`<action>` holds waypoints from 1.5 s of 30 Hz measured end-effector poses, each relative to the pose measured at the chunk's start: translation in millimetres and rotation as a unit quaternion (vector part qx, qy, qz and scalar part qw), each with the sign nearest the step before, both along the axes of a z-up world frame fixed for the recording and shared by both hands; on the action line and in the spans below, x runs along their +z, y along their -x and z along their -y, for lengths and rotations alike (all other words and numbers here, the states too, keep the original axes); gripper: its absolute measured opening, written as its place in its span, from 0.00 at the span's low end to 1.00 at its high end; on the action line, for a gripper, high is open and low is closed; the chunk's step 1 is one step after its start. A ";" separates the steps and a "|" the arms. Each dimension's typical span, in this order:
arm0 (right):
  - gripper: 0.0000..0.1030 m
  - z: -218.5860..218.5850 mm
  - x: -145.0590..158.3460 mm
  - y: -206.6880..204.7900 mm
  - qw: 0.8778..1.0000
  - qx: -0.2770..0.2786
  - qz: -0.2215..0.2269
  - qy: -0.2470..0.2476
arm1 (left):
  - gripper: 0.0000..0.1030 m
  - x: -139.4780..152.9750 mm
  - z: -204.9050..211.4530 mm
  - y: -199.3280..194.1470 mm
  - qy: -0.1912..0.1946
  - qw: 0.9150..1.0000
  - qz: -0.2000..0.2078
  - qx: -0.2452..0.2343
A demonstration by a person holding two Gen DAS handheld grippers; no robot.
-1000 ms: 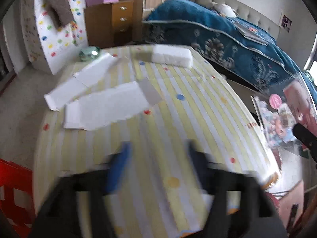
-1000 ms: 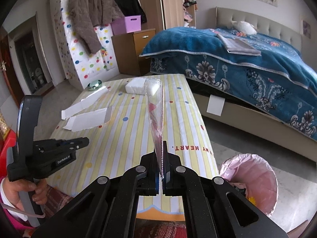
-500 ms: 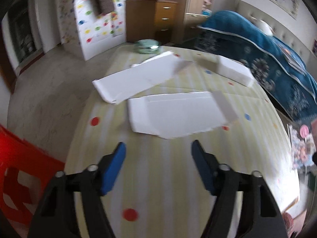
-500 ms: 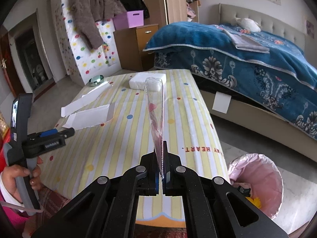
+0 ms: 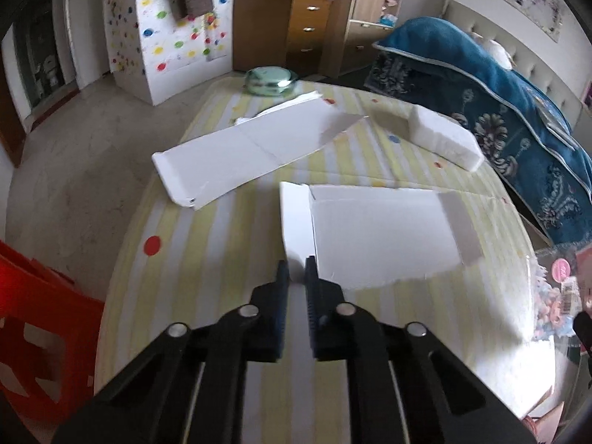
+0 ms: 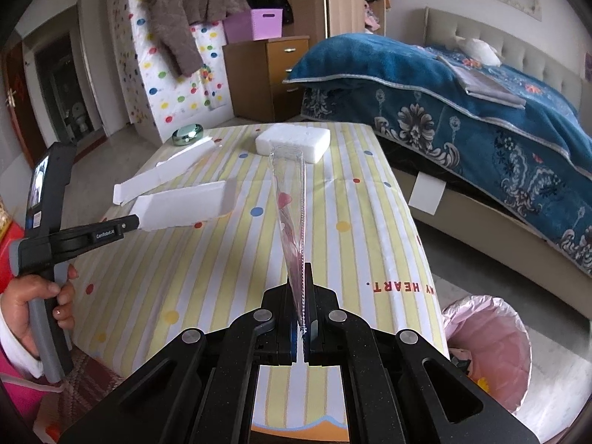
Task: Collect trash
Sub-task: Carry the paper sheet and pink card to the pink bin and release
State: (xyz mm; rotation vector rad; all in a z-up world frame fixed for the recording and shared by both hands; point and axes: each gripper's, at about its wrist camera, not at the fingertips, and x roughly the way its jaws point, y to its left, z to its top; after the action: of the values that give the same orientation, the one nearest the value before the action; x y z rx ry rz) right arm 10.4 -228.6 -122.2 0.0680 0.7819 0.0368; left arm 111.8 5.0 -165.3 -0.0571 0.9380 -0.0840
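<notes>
My left gripper point(image 5: 296, 272) is shut on the near flap of a flat white cardboard piece point(image 5: 373, 235) that lies on the striped table point(image 5: 207, 259); it also shows in the right wrist view point(image 6: 135, 222) gripping that cardboard point(image 6: 185, 205). A second long white cardboard piece point(image 5: 251, 151) and a white foam block point(image 5: 444, 137) lie farther back. My right gripper point(image 6: 304, 281) is shut on a clear plastic wrapper point(image 6: 290, 207) with pink print, held upright above the table's near edge.
A bin with a pink liner point(image 6: 488, 347) stands on the floor right of the table. A green round tin point(image 5: 268, 80) sits at the table's far edge. A red chair point(image 5: 33, 318) is at the left. A blue-covered bed point(image 6: 462, 111) lies to the right.
My left gripper has moved forward to the near cardboard piece and closed on its flap. My right gripper has kept hold of the wrapper and shifted slightly.
</notes>
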 end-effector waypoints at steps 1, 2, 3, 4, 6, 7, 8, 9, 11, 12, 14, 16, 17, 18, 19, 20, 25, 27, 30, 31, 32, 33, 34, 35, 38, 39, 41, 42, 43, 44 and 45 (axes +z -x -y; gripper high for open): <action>0.01 0.8 -0.2 0.7 1.000 -0.002 0.000 0.000 | 0.02 2.7 2.9 2.1 0.002 1.000 0.005 -0.005; 0.01 2.3 0.1 1.5 1.000 -0.003 0.001 -0.001 | 0.00 7.1 6.8 5.9 0.008 1.000 0.011 -0.012; 0.01 4.8 0.9 3.8 1.000 -0.007 0.003 -0.004 | 0.00 12.3 12.3 9.8 0.014 1.000 0.017 -0.021; 0.01 6.5 1.6 4.3 1.000 -0.007 0.004 -0.004 | 0.00 19.0 18.9 15.1 0.018 0.999 0.026 -0.034; 0.01 11.5 3.5 7.1 1.000 -0.010 0.007 -0.008 | 0.00 30.8 32.0 23.9 0.024 0.997 0.043 -0.055; 0.01 16.8 6.2 11.7 1.000 -0.016 0.012 -0.010 | 0.00 39.1 41.0 30.1 0.030 0.996 0.053 -0.069; 0.01 19.9 7.0 13.1 1.000 -0.019 0.014 -0.011 | 0.00 43.8 47.3 33.4 0.033 0.995 0.060 -0.078; 0.01 22.8 7.8 15.1 1.000 -0.021 0.016 -0.011 | 0.00 51.3 57.4 39.0 0.037 0.993 0.070 -0.090; 0.01 33.7 11.6 23.7 0.999 -0.031 0.023 -0.013 | 0.00 63.9 76.7 49.2 0.043 0.988 0.087 -0.116; 0.01 37.7 12.5 27.1 0.999 -0.035 0.025 -0.012 | 0.00 70.8 88.4 54.8 0.047 0.986 0.097 -0.130; 0.01 51.3 15.9 38.0 0.998 -0.051 0.031 -0.012 | 0.00 80.2 109.2 63.6 0.051 0.981 0.109 -0.154; 0.01 63.7 18.4 47.0 0.997 -0.063 0.035 -0.012 | 0.00 89.9 134.3 73.4 0.055 0.974 0.121 -0.183; 0.01 73.7 20.1 55.0 0.996 -0.075 0.037 -0.012 | 0.00 92.3 142.0 77.9 0.057 0.972 0.125 -0.193; 0.01 79.0 21.4 59.1 0.996 -0.081 0.038 -0.011 | 0.00 95.9 154.6 83.3 0.059 0.968 0.131 -0.207; 0.01 90.9 22.5 69.1 0.994 -0.098 0.040 -0.010 | 0.00 98.6 167.5 88.3 0.061 0.964 0.135 -0.222; 0.01 95.8 23.7 72.3 0.994 -0.102 0.041 -0.009 | 0.00 99.9 175.8 91.8 0.063 0.961 0.137 -0.232; 0.01 132.3 23.6 101.2 0.988 -0.152 0.040 -0.004 | 0.00 98.3 235.2 115.5 0.067 0.942 0.138 -0.300; 0.01 150.7 20.7 113.7 0.983 -0.178 0.037 -0.004 | 0.00 95.2 251.8 123.8 0.068 0.935 0.136 -0.319; 0.01 172.8 15.1 126.4 0.978 -0.207 0.029 -0.005 | 0.00 90.9 278.1 133.5 0.072 0.926 0.133 -0.346; 0.01 180.7 11.6 130.4 0.976 -0.218 0.025 -0.007 | 0.00 89.0 287.1 135.9 0.073 0.923 0.133 -0.355; 0.01 187.6 8.1 132.9 0.974 -0.225 0.021 -0.009 | 0.00 87.2 294.5 137.8 0.072 0.921 0.132 -0.360; 0.01 194.5 6.4 135.5 0.973 -0.229 0.019 -0.011 | 0.00 85.0 299.8 138.2 0.070 0.920 0.133 -0.363; 0.01 199.4 3.9 137.4 0.972 -0.234 0.015 -0.013 | 0.00 81.8 306.9 137.9 0.069 0.918 0.132 -0.367; 0.01 208.3 -2.8 138.4 0.970 -0.243 0.006 -0.020 | 0.00 79.6 311.2 137.5 0.069 0.918 0.129 -0.369; 0.02 225.8 -15.5 140.4 0.967 -0.254 -0.012 -0.029 | 0.00 68.3 326.4 132.1 0.065 0.919 0.120 -0.370; 0.03 229.8 -18.4 141.0 0.966 -0.256 -0.015 -0.032 | 0.00 66.0 329.1 131.6 0.063 0.919 0.119 -0.371; 0.06 240.6 -28.8 136.9 0.964 -0.260 -0.029 -0.041 | 0.00 59.1 336.7 127.3 0.060 0.919 0.112 -0.373; 0.06 245.2 -32.8 136.3 0.964 -0.261 -0.031 -0.044 | 0.00 54.7 341.2 124.7 0.058 0.919 0.107 -0.374; 0.06 248.1 -36.9 135.9 0.964 -0.261 -0.034 -0.047 | 0.00 52.5 344.5 123.1 0.058 0.919 0.104 -0.376; 0.06 251.6 -42.1 135.4 0.963 -0.262 -0.037 -0.051 | 0.00 49.0 348.7 121.7 0.057 0.919 0.100 -0.377; 0.06 257.0 -48.5 132.5 0.963 -0.262 -0.042 -0.056 | 0.00 45.7 353.1 120.6 0.056 0.918 0.098 -0.379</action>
State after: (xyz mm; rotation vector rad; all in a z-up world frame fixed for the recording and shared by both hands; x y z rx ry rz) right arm -122.1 -485.6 -170.7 0.3852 0.8252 -0.4272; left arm -8.8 -348.1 -119.7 0.2105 0.7093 -0.8506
